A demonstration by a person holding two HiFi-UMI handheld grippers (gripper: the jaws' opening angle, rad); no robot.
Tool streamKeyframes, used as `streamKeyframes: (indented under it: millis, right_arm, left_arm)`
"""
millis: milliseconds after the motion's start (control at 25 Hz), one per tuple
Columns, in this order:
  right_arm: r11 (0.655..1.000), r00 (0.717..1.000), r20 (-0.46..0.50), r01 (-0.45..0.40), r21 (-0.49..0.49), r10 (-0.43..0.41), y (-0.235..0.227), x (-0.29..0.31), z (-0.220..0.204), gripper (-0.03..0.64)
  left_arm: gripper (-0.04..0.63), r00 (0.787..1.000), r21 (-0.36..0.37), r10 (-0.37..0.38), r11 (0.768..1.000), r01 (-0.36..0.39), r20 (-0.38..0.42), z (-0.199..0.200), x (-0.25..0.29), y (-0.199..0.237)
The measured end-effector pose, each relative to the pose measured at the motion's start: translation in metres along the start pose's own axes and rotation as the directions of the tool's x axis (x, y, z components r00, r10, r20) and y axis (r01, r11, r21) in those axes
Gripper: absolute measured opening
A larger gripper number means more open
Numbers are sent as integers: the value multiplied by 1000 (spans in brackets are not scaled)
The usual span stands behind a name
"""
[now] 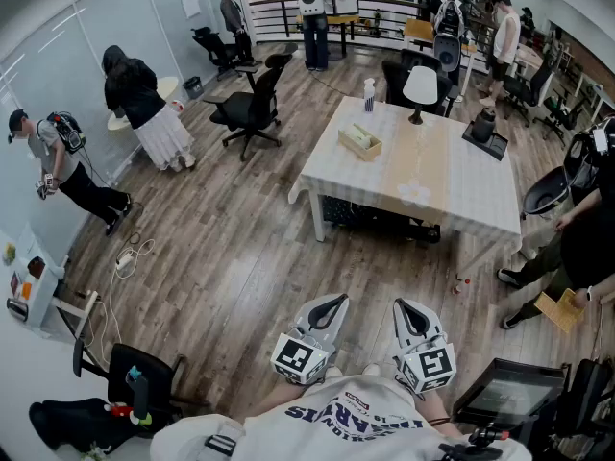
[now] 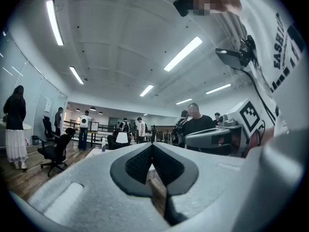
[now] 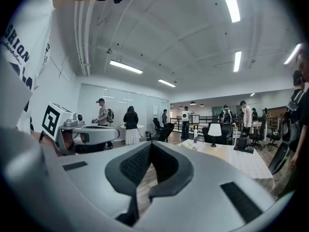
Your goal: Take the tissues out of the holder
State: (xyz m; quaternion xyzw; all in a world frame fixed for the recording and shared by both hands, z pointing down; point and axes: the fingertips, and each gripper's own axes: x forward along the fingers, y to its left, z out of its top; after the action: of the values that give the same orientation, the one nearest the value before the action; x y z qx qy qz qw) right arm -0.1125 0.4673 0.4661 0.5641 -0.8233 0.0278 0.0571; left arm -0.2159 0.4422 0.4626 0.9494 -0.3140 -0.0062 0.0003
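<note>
The tissue holder (image 1: 359, 141), a light wooden box with a tissue showing at its top, sits on the left part of the white-clothed table (image 1: 461, 195) across the room. It also appears small and distant in the right gripper view, as the tissue holder (image 3: 190, 144) on the table (image 3: 241, 161). My left gripper (image 1: 334, 303) and right gripper (image 1: 403, 305) are held side by side close to my chest, pointing level toward the table, far from the holder. Both are shut with nothing between the jaws, as the left gripper (image 2: 152, 145) and right gripper (image 3: 151, 144) show in their own views.
On the table stand a white lamp (image 1: 420, 86), a bottle (image 1: 369, 94) and a black device (image 1: 483, 128). A black office chair (image 1: 252, 109) stands left of the table, another chair (image 1: 135, 377) by my left. A power strip (image 1: 125, 257) lies on the wood floor. Several people stand around.
</note>
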Motion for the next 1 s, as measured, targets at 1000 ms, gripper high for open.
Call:
streamKeyframes:
  millis: [1000]
  right_arm:
    - [1000, 999, 22, 30, 6, -30, -85, -17, -1, 11]
  left_arm:
    - [2, 999, 4, 35, 999, -35, -39, -2, 58, -52]
